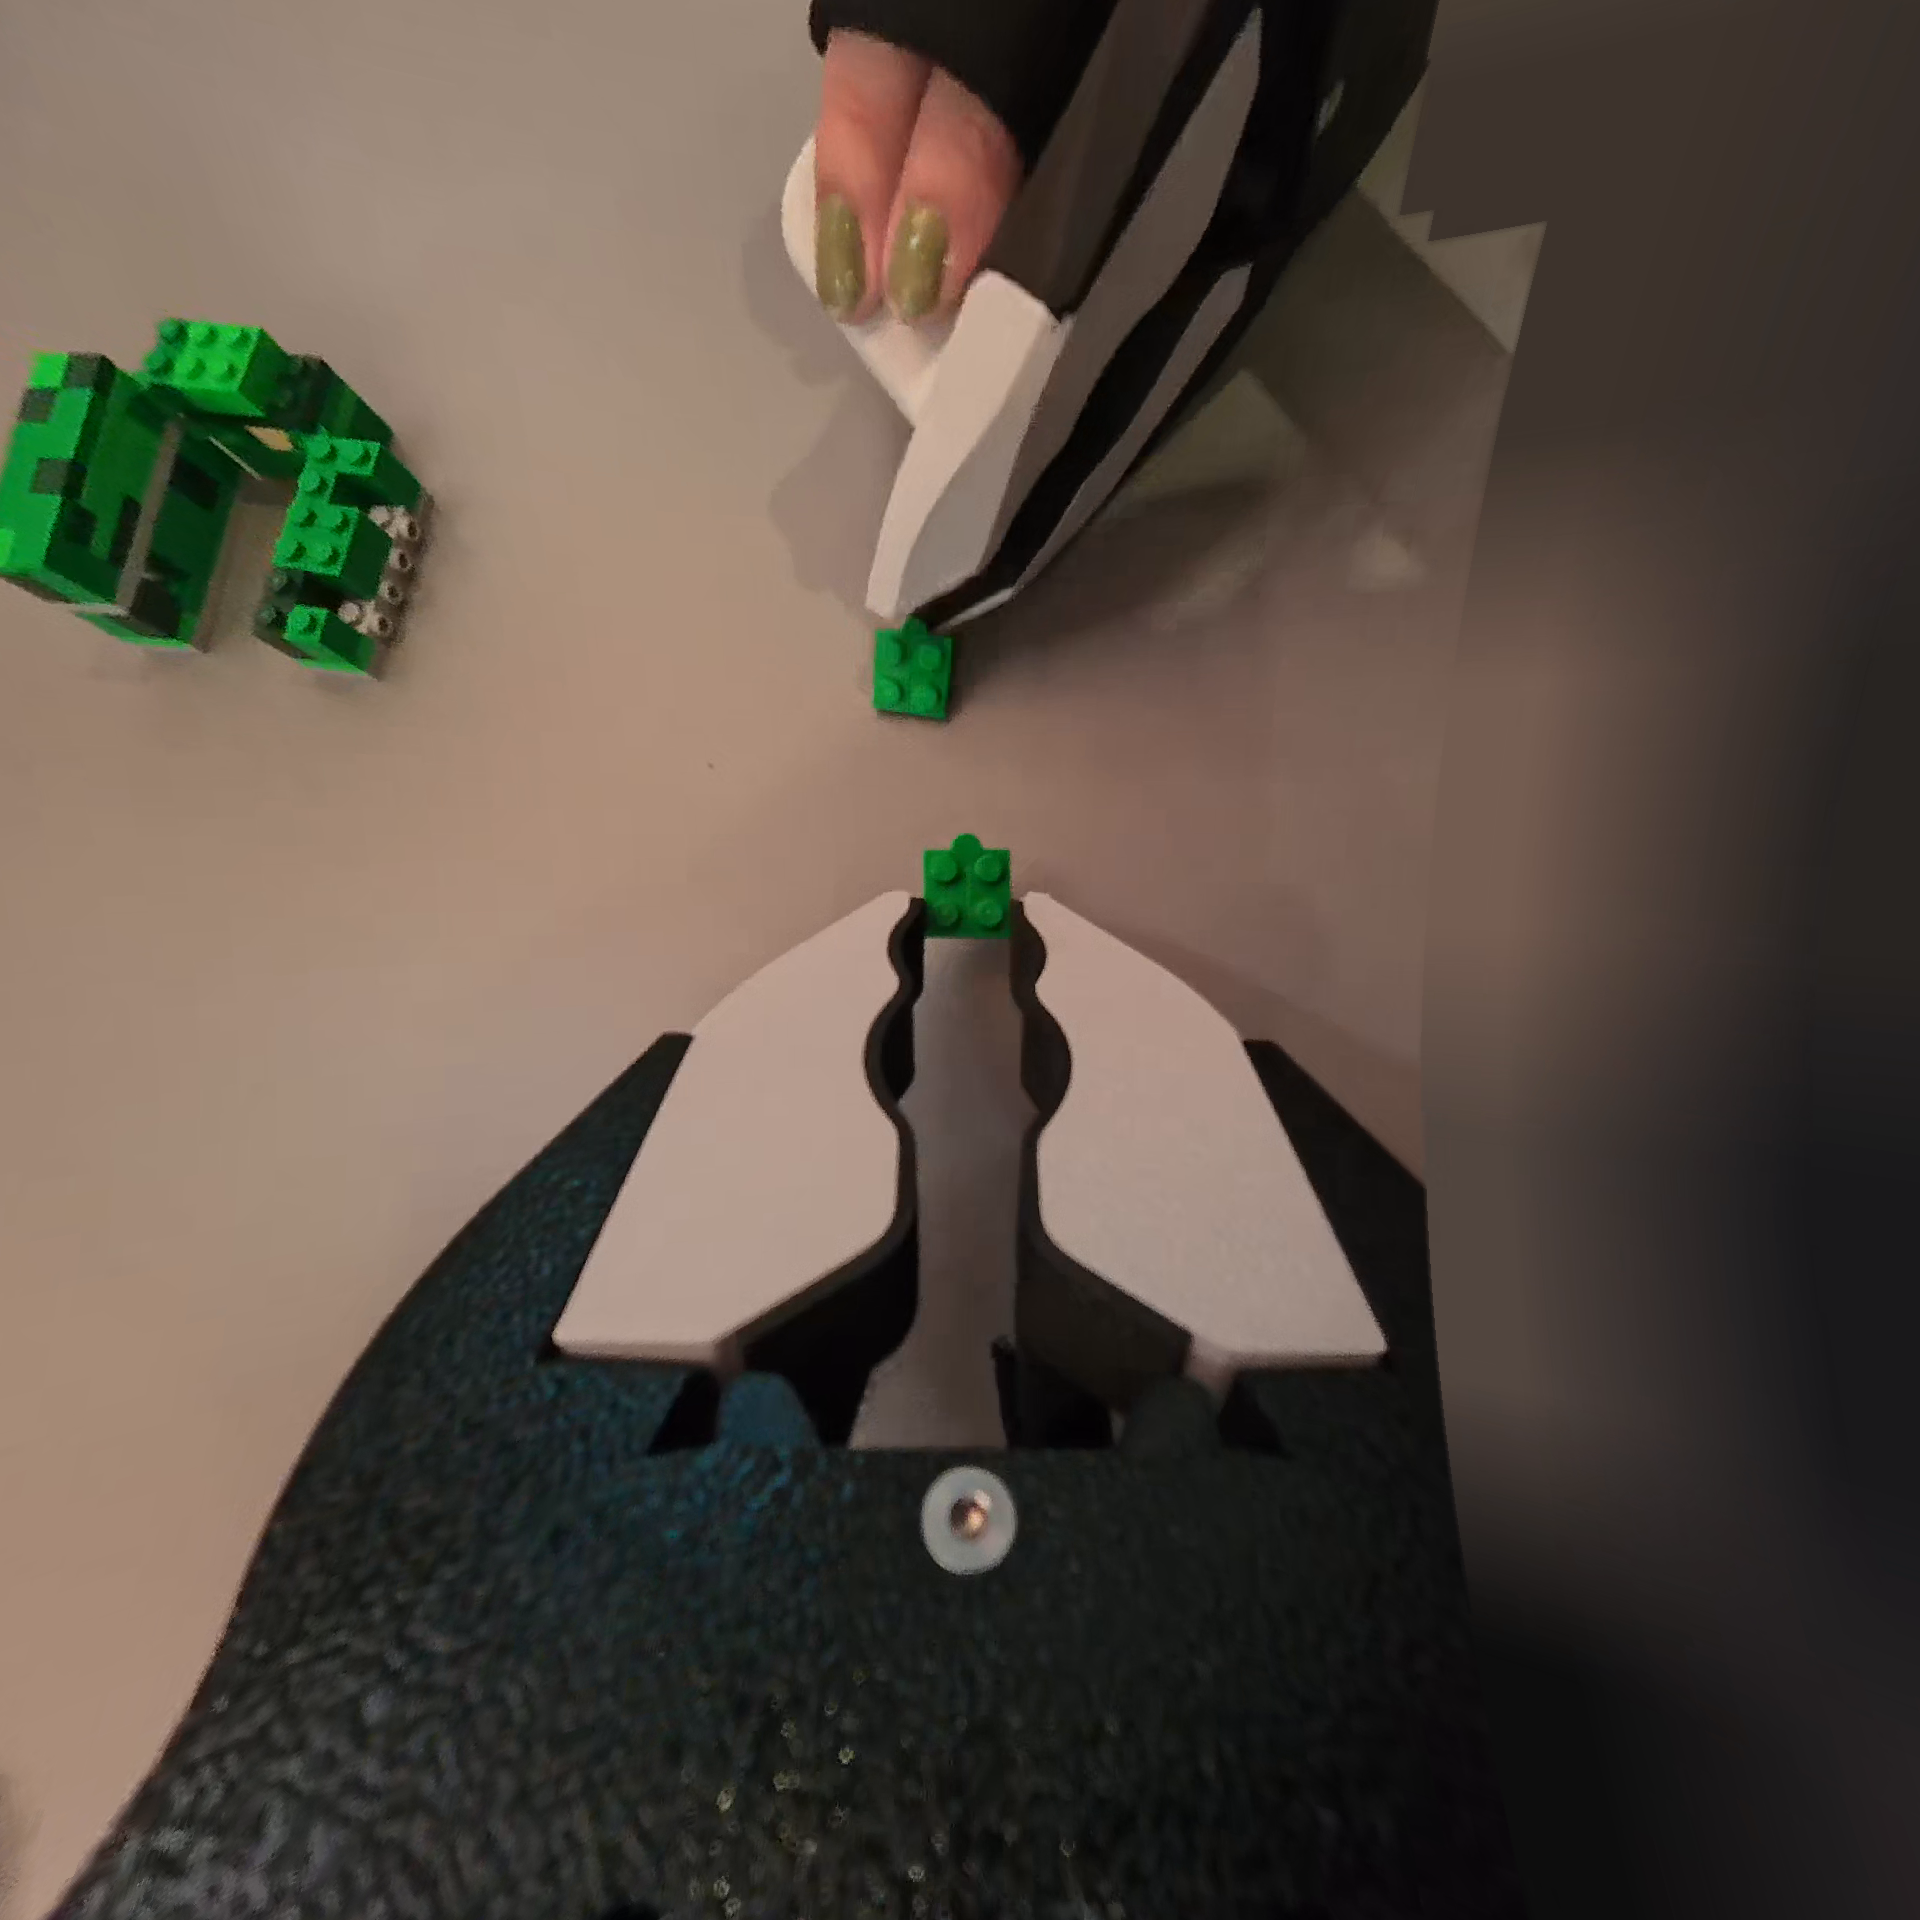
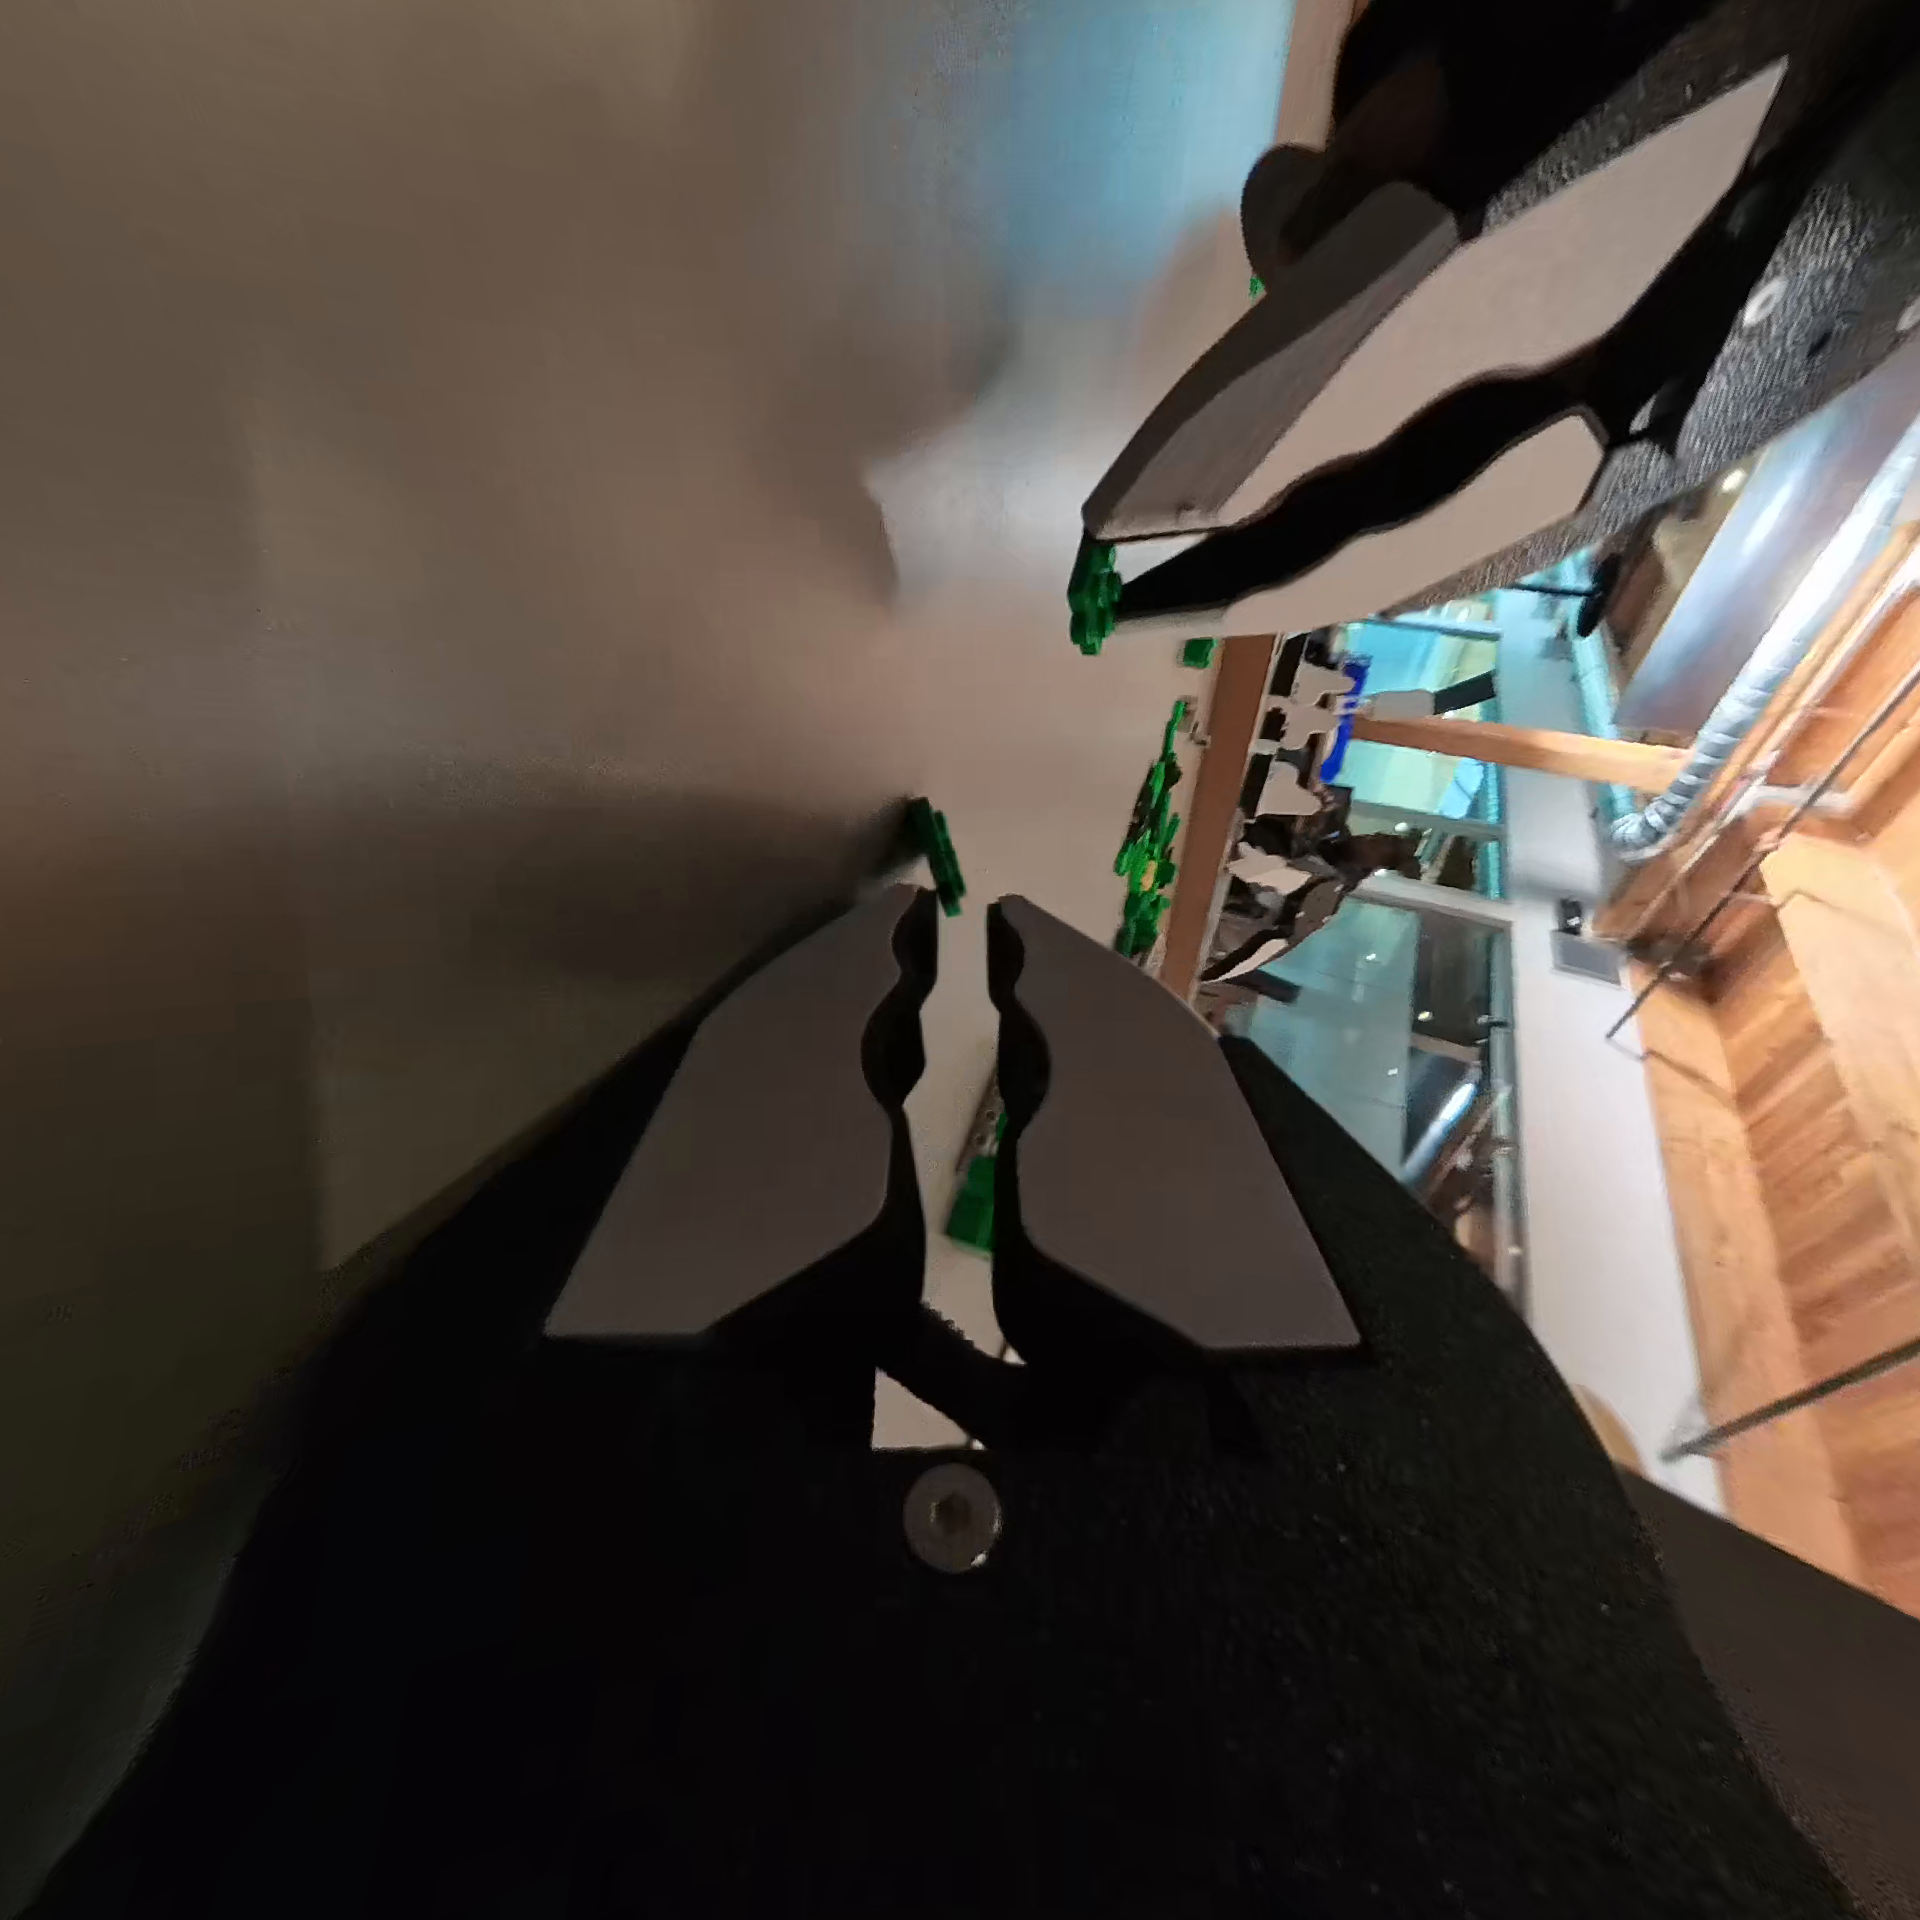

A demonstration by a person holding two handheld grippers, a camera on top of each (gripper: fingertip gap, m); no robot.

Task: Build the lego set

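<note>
On the tabletop (image 1: 520,935), the left tool (image 1: 966,914) pinched a green plate (image 1: 966,888) while the right tool (image 2: 961,914), slightly parted and empty, touched a second plate (image 1: 913,673); aligning studs squarely before pressing seemed wise.

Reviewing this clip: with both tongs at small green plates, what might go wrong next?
1. The left tongs pinch the small green square plate only at the fingertips; it may twist or pop out.
2. The right tongs stand open by the second green plate on the table, touching one edge; closing could flick it away.
</note>
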